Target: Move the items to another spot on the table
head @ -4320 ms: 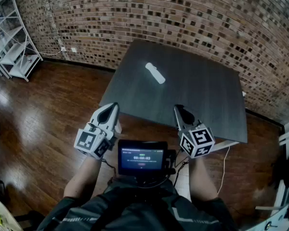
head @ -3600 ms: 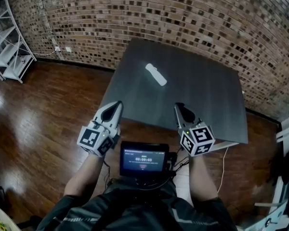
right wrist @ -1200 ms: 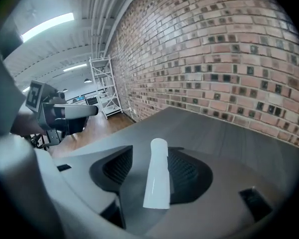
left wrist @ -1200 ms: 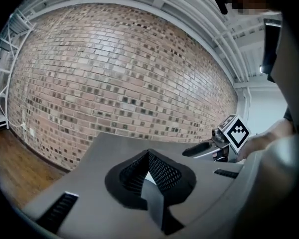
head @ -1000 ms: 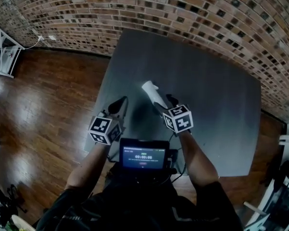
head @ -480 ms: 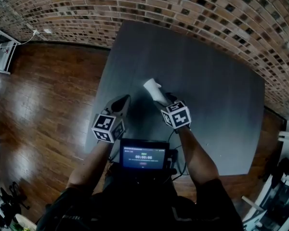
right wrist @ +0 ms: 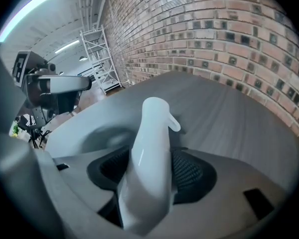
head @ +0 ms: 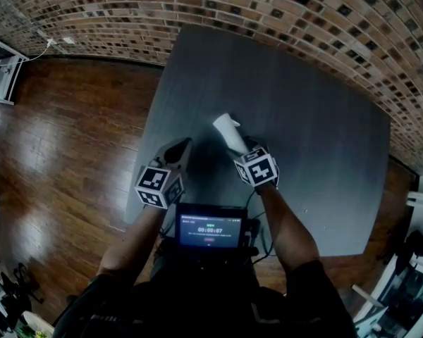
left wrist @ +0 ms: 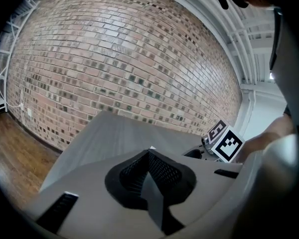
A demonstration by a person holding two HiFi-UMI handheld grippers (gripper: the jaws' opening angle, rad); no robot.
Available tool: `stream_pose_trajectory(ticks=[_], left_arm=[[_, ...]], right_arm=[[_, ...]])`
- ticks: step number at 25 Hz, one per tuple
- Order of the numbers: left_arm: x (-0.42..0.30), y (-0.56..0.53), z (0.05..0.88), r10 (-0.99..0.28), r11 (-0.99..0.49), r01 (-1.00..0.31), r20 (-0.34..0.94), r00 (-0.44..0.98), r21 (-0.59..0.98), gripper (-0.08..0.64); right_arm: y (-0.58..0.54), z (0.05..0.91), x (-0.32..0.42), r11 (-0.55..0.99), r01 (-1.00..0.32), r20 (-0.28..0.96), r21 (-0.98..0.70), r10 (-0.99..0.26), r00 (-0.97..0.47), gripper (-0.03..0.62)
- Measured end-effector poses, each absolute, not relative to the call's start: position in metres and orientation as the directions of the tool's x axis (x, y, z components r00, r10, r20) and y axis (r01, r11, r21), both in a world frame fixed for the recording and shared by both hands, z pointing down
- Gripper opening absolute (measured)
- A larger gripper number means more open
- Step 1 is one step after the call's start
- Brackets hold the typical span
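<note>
Brick wall (head: 268,5) runs across the back, w/ wood floor (head: 63,139) on the left and a white shelf rack (head: 0,69) in the corner. Dark grey tabletop (head: 317,118) stands against the wall, mostly bare. A person stands at its near edge, both forearms out over it, w/ a small lit screen (head: 209,229) at chest level btwn the arms.

Left tongs (head: 180,148) hang over the tabletop's near left part. Their tips are pressed together w/ nothing btwn them. Right tongs (head: 243,145) are just beside them, nearer the tabletop's middle, marker cube (head: 256,167) facing up. They're clamped on the white item (head: 228,129), one ribbed pad (right wrist: 192,171) on each side of it.

The item is long, smooth and rounded, w/ a small nub near its far end. That end sticks out past the tongs twd the wall, over the tabletop's near-middle area. Can't tell if it touches the surface.
</note>
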State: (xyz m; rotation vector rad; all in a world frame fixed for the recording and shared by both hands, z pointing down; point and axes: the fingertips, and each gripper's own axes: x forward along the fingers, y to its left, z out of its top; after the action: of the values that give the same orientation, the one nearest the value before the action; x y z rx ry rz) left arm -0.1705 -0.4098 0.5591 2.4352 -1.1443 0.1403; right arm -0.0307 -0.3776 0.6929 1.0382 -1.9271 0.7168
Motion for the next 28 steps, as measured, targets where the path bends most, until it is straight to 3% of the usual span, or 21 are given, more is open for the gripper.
stream_pose_trajectory(ticks=[12, 28], left_arm=[[-0.172, -0.407, 0.554, -0.695, -0.578, -0.734, 0.255, 0.672, 0.358, -0.006], [-0.144, -0.375, 0.482, -0.653, -0.684, -0.649, 0.118, 0.749, 0.334, -0.006]], right_arm=[[-0.378, 0.689, -0.033, 0.443, -0.885, 0.847, -0.144, -0.408, -0.342, 0.273], [-0.352, 0.581, -0.012, 0.376, -0.921, 0.724, -0.098, -0.609, -0.326, 0.270]])
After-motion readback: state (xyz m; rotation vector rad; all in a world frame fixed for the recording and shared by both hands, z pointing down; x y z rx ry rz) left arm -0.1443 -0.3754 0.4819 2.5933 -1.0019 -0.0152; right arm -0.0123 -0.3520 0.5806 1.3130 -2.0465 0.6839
